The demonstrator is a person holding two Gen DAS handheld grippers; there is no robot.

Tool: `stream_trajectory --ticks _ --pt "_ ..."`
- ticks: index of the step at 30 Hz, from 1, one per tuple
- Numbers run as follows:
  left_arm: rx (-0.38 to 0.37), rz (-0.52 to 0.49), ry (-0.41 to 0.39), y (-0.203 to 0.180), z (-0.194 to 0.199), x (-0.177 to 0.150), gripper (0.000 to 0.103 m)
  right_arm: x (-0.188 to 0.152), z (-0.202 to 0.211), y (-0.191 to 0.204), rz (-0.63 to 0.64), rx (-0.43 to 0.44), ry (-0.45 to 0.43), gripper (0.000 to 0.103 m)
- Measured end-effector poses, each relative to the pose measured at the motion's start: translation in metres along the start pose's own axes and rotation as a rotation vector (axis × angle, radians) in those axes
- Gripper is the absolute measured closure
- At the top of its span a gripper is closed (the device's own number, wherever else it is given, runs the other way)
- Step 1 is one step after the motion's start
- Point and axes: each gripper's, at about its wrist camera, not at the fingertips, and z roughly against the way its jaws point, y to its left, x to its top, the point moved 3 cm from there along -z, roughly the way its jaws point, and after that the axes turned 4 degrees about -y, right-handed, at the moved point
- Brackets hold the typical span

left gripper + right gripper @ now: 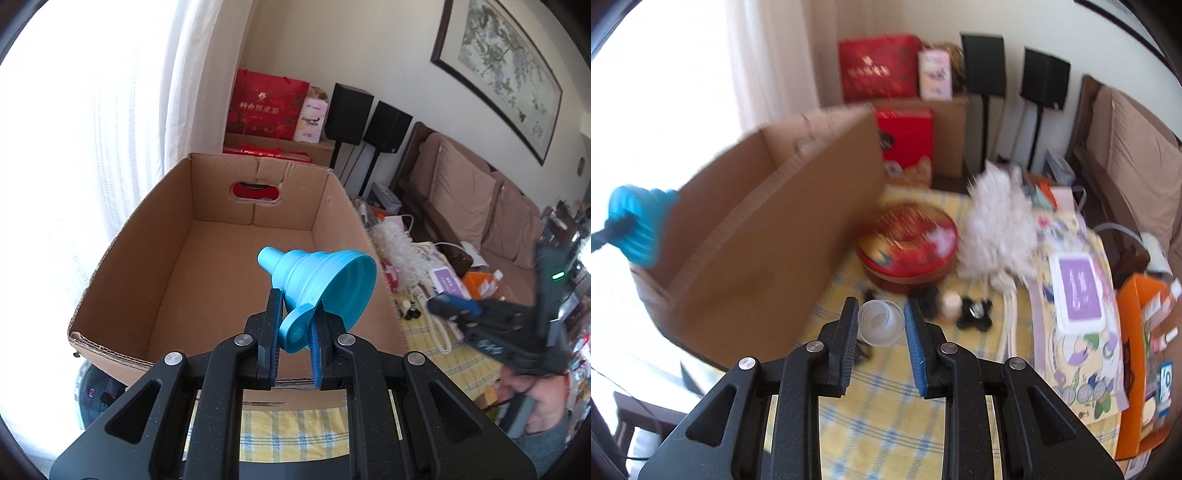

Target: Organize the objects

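Left gripper (295,328): fingers closed on the tab of a blue collapsible funnel (325,280), held above the open cardboard box (207,266), spout toward 10 o'clock. Only the left wrist view shows the box's bare floor.

Right gripper (881,325): fingers apart around a small clear plastic cup (880,323); contact unclear, view blurred. This view alone shows the red round tin (907,243) and white feather duster (993,229) at 1 o'clock.

Bench (879,413): yellow plaid cloth; brown sofa (480,206) beyond.
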Motion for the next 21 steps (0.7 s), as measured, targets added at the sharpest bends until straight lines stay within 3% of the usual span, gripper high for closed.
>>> stream_trajectory --ticks 8,21 --pt "0.055 -0.024 0.024 0.006 -0.012 -0.006 0.091 0.036 0.031 0.068 0.066 0.161 -0.064 0.078" --pt "0.09 -0.041 0.089 0.008 -0.034 -0.014 0.091 0.034 -0.002 0.122 0.138 0.218 -0.008 0.078"
